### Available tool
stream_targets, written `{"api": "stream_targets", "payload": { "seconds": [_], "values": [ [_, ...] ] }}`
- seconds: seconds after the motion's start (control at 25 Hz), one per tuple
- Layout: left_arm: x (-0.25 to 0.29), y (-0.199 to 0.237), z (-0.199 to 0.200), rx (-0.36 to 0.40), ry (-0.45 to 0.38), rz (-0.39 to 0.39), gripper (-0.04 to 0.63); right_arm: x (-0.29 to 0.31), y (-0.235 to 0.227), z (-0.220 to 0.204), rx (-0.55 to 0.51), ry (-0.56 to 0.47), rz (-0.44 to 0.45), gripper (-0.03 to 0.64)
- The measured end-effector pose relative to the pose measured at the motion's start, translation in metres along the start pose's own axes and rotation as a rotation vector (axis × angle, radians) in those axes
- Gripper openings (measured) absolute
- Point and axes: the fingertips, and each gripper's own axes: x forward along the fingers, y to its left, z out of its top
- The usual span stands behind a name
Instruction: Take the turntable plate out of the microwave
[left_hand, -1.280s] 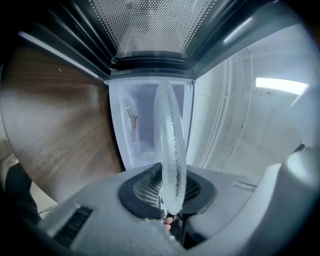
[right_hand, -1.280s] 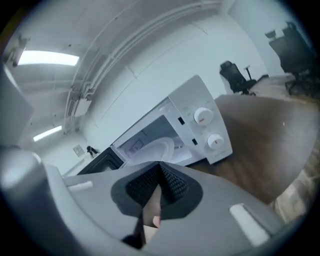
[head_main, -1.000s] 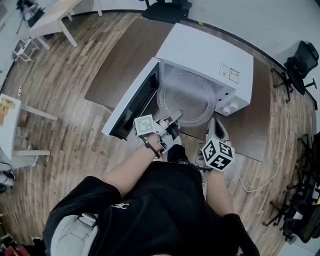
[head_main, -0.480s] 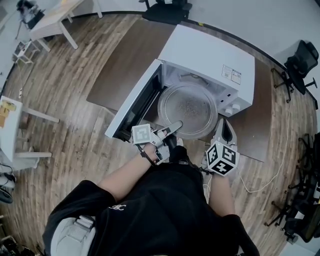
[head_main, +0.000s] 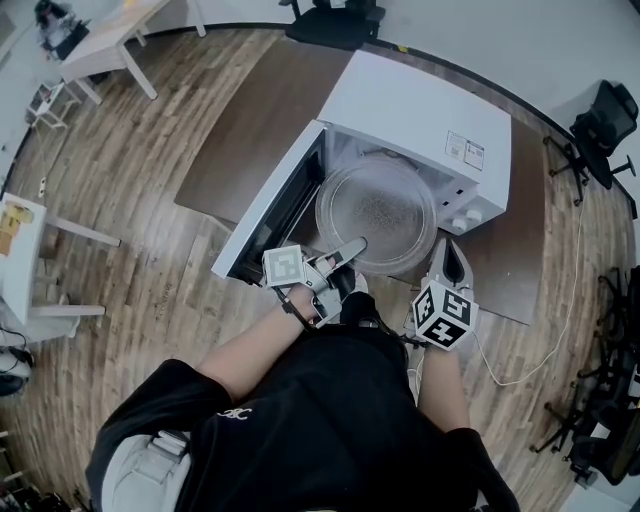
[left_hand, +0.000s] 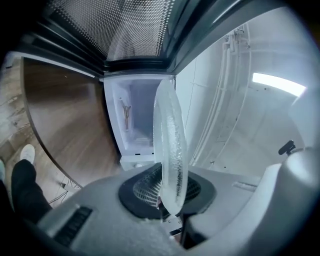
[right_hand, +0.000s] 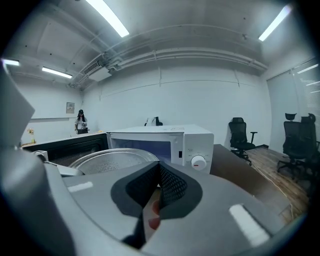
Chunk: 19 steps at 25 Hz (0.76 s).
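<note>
My left hand-held gripper pinches the plate by its near rim, roughly half out of the microwave. The right hand-held gripper is closed, empty. Remaining: draw it clear.

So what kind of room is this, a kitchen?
Probably an office or workroom, not a kitchen: black office chairs, long tube lights overhead, and the microwave sits on a brown table.
</note>
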Motion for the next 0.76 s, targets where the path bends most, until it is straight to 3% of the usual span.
{"api": "stream_targets", "payload": {
  "seconds": [0.2, 0.76],
  "values": [
    [0.0007, 0.0022, 0.0032, -0.010, 0.000, -0.008, 0.038, 0.0001, 0.0062, 0.0010, -0.061, -0.010, -0.004, 0.005],
    [0.0037, 0.0058, -0.0021, -0.024, 0.005, 0.008, 0.038, 0.0003, 0.0039, -0.0020, -0.019, -0.002, 0.001, 0.005]
  ]
}}
